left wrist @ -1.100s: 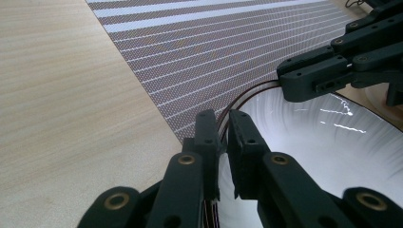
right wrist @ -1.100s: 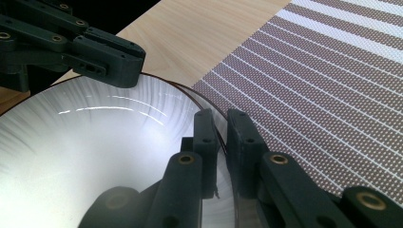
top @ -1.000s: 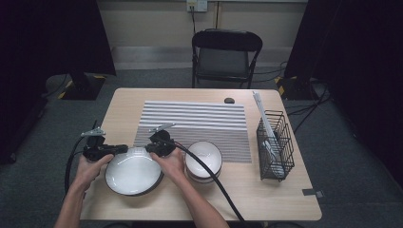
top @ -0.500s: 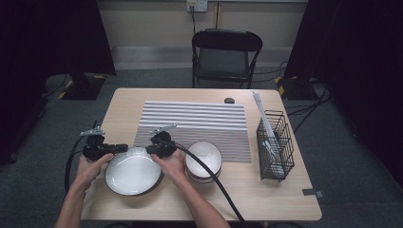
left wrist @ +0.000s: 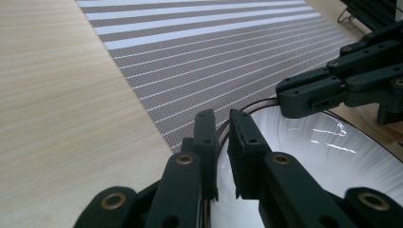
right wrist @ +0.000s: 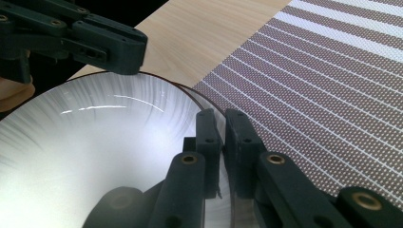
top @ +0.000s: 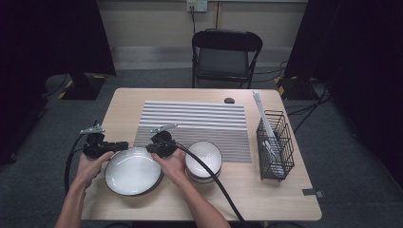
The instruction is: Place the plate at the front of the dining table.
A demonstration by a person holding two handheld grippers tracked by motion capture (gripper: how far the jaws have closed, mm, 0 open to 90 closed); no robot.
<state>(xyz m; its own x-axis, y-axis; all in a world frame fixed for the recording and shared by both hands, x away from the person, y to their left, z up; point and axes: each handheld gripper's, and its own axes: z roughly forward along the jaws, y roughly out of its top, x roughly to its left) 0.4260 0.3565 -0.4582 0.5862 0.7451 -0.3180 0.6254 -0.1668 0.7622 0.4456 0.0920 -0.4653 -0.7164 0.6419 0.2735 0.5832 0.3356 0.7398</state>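
Observation:
A wide white bowl with a dark rim is at the table's front left, held from both sides. My left gripper is shut on the far-left rim. In the left gripper view the rim runs between the jaws of my left gripper, beside the bowl's glossy inside; those jaws have just eased slightly, rim still between them. My right gripper is shut on the far-right rim. In the right gripper view my right gripper pinches the edge of the bowl, having just closed a little tighter.
A stack of smaller white bowls stands just right of my right hand. A striped placemat lies behind, and a black wire basket with white utensils stands at the right edge. A small dark object and a folding chair are beyond.

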